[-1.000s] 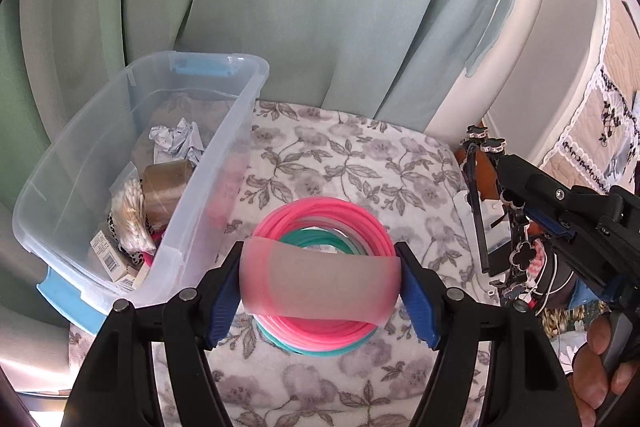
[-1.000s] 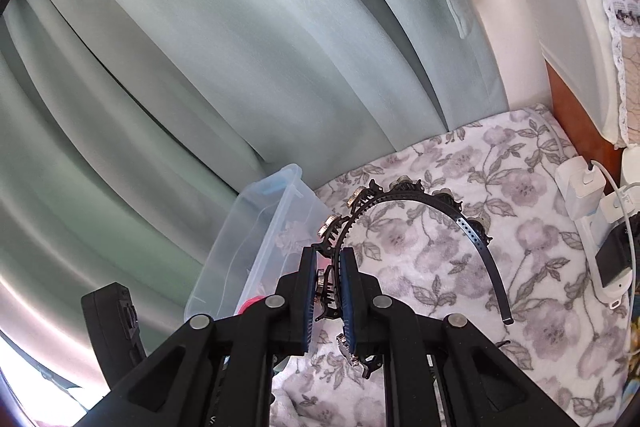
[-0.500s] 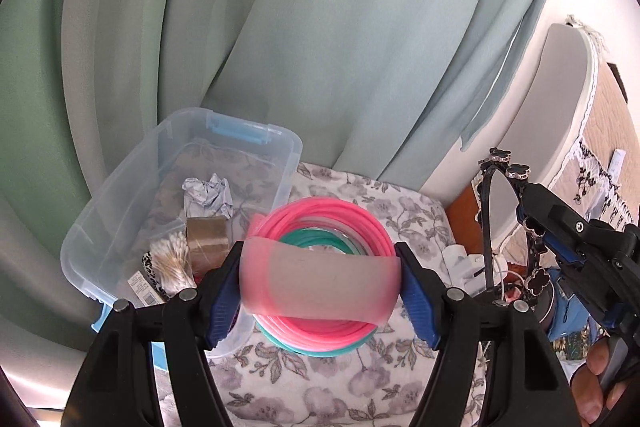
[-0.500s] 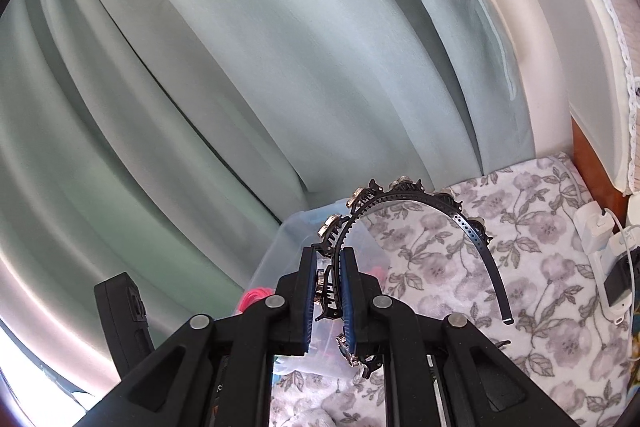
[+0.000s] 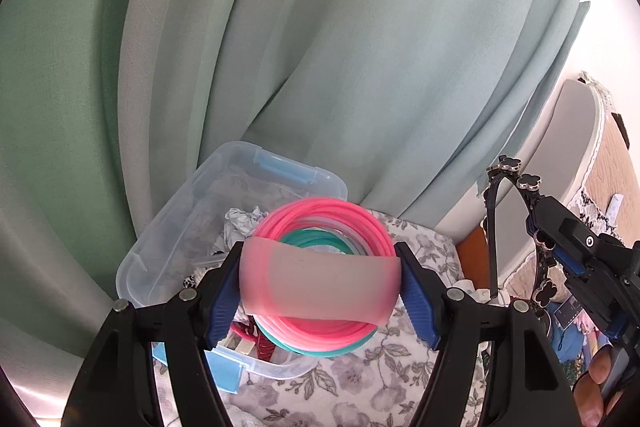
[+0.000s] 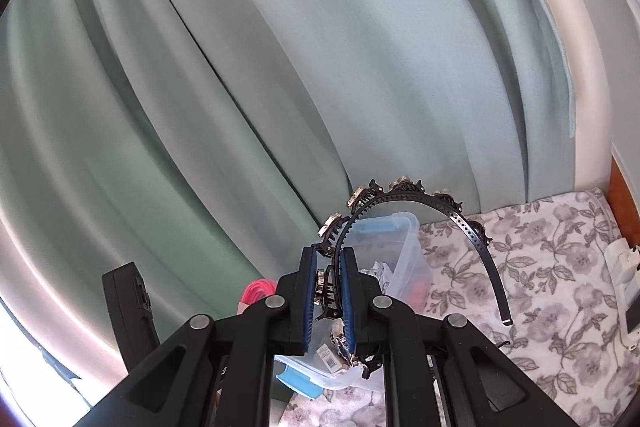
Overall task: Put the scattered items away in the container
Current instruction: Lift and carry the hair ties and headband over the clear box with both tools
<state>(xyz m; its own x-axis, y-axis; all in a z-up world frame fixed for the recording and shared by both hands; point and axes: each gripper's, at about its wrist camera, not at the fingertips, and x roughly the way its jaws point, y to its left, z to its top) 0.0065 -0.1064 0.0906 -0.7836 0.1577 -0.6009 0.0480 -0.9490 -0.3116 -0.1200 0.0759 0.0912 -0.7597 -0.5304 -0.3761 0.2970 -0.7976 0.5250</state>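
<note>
My left gripper [image 5: 320, 291] is shut on a coil of pink and teal tubing [image 5: 326, 219] wrapped in a frosted band, held above the near end of the clear plastic bin [image 5: 160, 247]. The bin holds crumpled foil [image 5: 240, 221] and other small items. My right gripper [image 6: 328, 291] is shut on a black toothed headband [image 6: 460, 223] with clover studs, raised over the bin [image 6: 404, 239]. The right gripper and headband [image 5: 494, 227] also show at the right of the left wrist view.
The bin stands on a grey floral cloth [image 6: 540, 267] against green curtains [image 5: 320, 47]. White chargers and a phone [image 6: 624, 291] lie at the cloth's right edge. A padded headboard [image 5: 576, 147] stands at the right.
Both grippers have risen and moved left toward the bin with their loads. The coil now hangs over the bin's near end; the headband is over the bin.
</note>
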